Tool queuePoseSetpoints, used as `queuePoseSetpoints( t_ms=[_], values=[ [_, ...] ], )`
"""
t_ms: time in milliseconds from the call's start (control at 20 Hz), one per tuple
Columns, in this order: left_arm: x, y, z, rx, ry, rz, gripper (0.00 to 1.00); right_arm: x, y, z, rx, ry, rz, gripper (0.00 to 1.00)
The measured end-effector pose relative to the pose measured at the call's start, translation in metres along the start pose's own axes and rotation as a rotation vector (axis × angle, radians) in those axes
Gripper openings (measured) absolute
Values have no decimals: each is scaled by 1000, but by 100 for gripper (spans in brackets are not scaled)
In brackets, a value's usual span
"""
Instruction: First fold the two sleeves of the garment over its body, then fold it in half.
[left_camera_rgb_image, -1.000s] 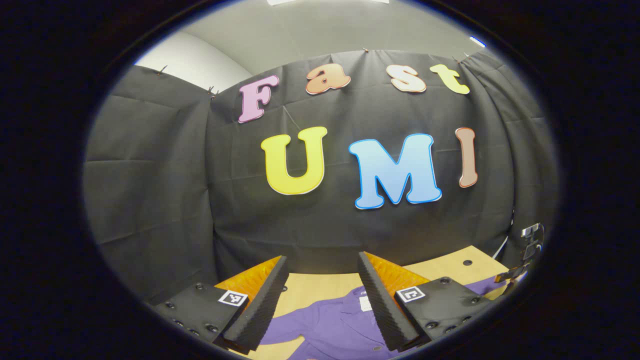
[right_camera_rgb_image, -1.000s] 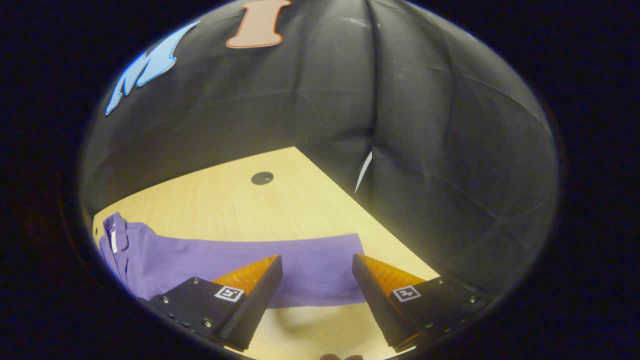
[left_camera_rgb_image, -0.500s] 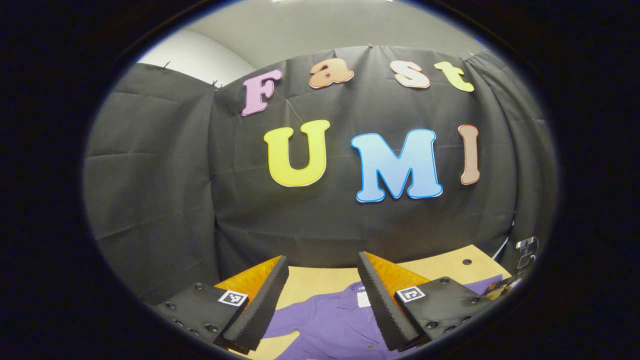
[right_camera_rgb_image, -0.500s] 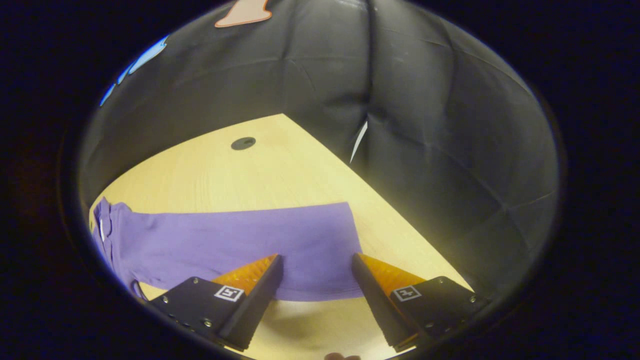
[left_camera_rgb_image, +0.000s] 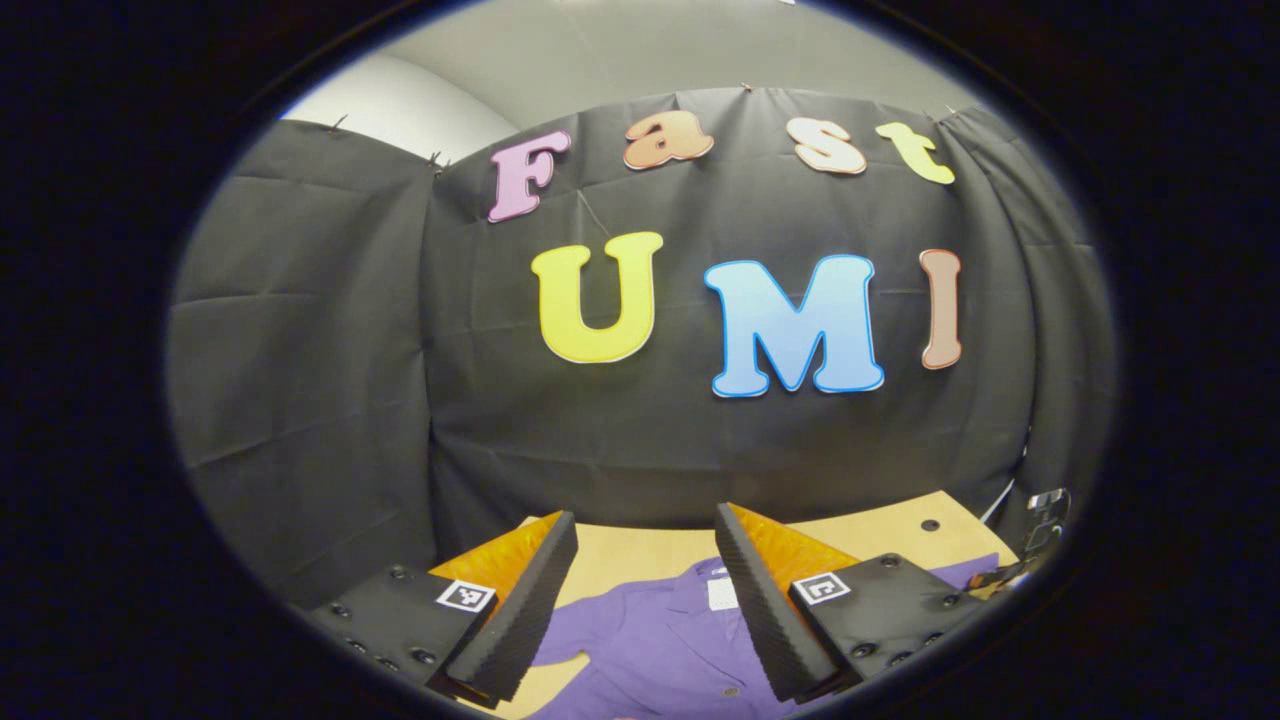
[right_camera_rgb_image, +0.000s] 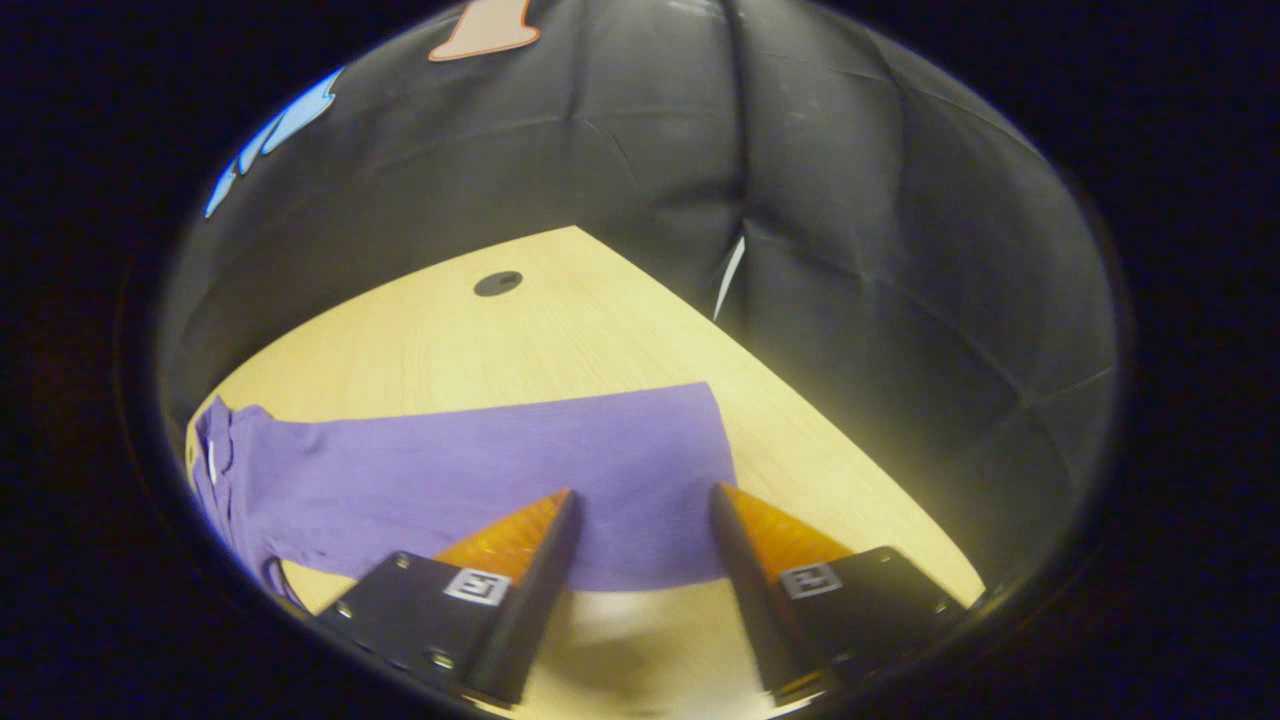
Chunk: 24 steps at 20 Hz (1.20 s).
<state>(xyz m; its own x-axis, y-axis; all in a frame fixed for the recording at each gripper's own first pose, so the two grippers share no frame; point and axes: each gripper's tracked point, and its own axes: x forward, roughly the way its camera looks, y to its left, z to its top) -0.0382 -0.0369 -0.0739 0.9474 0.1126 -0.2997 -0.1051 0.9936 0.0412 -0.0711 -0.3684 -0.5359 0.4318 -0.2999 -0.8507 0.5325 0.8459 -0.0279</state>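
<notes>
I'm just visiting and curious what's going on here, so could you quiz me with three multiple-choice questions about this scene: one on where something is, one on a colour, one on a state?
1. Where does the garment lie?
A. On the wooden table
B. On the floor
C. Hung on the booth wall

2. What colour is the garment?
A. Red
B. Purple
C. White

3. How do the right gripper's jaws stand?
A. Clamped on a sleeve
B. Shut with nothing between them
C. Apart, holding nothing

Answers:
1 A, the cloth lies spread flat on the light wood top.
2 B, it is purple in both gripper views.
3 C, a gap shows between the fingers, with the sleeve lying flat past them.
</notes>
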Motion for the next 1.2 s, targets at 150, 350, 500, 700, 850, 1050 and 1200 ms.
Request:
queuePoseSetpoints(
  t_ms=[150, 350, 500, 700, 850, 1050, 1200],
  values=[
    [-4, 4, 2, 1, -1, 8, 95, 2, 3, 1, -1, 2, 16, 71],
    [-9, 8, 2, -2, 0, 16, 95, -1, 1, 2, -27, 29, -21, 29],
    [-11, 10, 2, -5, 3, 17, 95, 2, 6, 4, -32, 54, -45, 3],
    [-12, 13, 3, -13, 0, 10, 95, -1, 8, 8, -50, 89, -49, 3],
    [-13, 21, 1, -21, -2, 16, 95, -14, 24, 24, -32, 55, -13, 2],
    [-14, 37, -5, -39, 4, 26, 95, -46, 88, 38, -76, 0, 92, 3],
    [-17, 51, -8, -44, 2, 40, 95, -71, 153, 44, -148, -35, 197, 3]
  ],
)
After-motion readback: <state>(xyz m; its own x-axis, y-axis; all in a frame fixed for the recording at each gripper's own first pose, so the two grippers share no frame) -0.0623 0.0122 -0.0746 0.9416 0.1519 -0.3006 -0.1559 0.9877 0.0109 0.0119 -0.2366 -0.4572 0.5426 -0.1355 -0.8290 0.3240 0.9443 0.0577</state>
